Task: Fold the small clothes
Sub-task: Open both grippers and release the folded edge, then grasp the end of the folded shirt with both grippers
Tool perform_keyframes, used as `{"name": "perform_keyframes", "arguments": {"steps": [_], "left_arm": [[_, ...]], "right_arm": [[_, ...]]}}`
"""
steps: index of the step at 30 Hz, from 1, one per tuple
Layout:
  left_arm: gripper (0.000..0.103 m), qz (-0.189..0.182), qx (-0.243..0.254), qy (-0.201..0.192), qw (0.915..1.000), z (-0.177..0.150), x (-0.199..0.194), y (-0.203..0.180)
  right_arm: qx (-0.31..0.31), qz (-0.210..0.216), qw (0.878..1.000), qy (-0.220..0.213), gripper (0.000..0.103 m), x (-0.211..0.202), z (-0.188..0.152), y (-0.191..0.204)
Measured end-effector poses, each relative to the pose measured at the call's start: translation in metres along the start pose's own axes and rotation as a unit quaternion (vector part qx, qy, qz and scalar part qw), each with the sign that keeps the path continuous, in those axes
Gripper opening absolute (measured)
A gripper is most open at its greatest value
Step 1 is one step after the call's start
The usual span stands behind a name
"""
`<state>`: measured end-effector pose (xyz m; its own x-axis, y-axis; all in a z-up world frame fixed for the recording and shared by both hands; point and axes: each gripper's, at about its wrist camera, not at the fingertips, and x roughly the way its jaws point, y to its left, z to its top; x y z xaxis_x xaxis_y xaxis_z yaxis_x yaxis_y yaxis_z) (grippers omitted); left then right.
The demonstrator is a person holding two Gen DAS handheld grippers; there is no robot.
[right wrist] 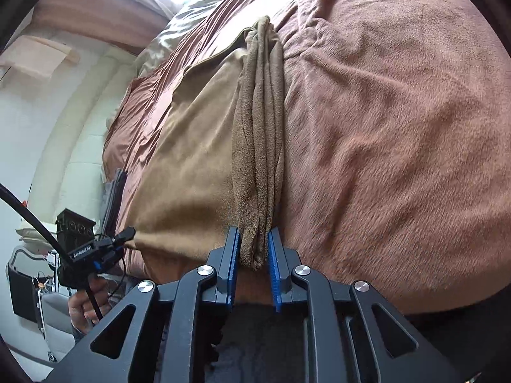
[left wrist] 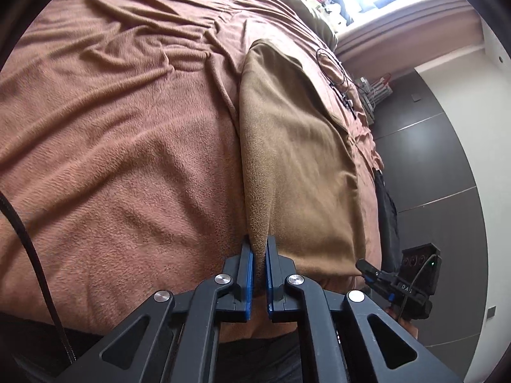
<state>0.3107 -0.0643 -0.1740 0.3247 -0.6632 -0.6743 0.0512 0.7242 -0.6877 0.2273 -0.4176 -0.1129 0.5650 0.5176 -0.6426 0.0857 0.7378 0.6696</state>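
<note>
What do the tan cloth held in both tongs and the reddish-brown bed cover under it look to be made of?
The tan folded cloth looks like soft fleece or terry: matte, with a fine nubby pile along its layered edges. The reddish-brown bed cover seems a plush fleece blanket, its short nap catching light in streaks across the wrinkles. Neither fibre can be told for certain.

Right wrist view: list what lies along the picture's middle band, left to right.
White wall → left gripper, held in a hand → tan cloth, flat part → its bunched folds running into the right gripper jaws → brown blanket.
</note>
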Motion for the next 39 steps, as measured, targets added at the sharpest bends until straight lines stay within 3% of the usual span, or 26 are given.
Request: {"name": "perform_keyframes", "arguments": {"steps": [7,14,17,18,19,20,21,22,34,39], "left_arm": [[0.006,0.009,0.018,0.009,0.9998,-0.007,-0.02,0.007],[0.006,0.02,0.039,0.025,0.9987,-0.022,-0.034,0.014],[0.008,0.04,0.053,0.025,0.9975,-0.019,-0.033,0.015],[0.009,0.046,0.056,0.024,0.9971,-0.018,-0.031,0.015],[0.017,0.047,0.054,0.027,0.9971,-0.016,-0.028,0.017],[0.03,0.042,0.05,0.03,0.9974,-0.013,-0.025,0.019],[0.036,0.04,0.048,0.03,0.9976,-0.01,-0.023,0.02],[0.043,0.042,0.048,0.028,0.9976,-0.009,-0.021,0.021],[0.044,0.035,0.029,0.012,0.9989,0.052,0.011,0.03],[0.044,0.035,0.03,0.011,0.9989,0.085,0.026,0.03]], "right_arm": [[-0.014,0.012,1.0,0.02,0.014,0.008,-0.02,0.006],[-0.041,0.025,0.998,0.035,0.014,0.009,-0.02,0.012],[-0.063,0.006,0.998,0.016,0.015,0.006,-0.011,0.017],[-0.064,-0.002,0.998,0.008,0.019,0.006,-0.006,0.018],[-0.06,-0.004,0.998,-0.001,0.032,0.004,0.003,0.016],[-0.056,-0.003,0.998,-0.01,0.041,0.003,0.01,0.015],[-0.052,-0.003,0.998,-0.019,0.059,0.002,0.019,0.014],[-0.05,-0.006,0.998,-0.026,0.063,0.003,0.027,0.013],[-0.043,-0.019,0.999,-0.025,0.063,0.055,0.13,0.016],[-0.03,-0.026,0.999,-0.023,0.063,0.077,0.156,0.015]]}}
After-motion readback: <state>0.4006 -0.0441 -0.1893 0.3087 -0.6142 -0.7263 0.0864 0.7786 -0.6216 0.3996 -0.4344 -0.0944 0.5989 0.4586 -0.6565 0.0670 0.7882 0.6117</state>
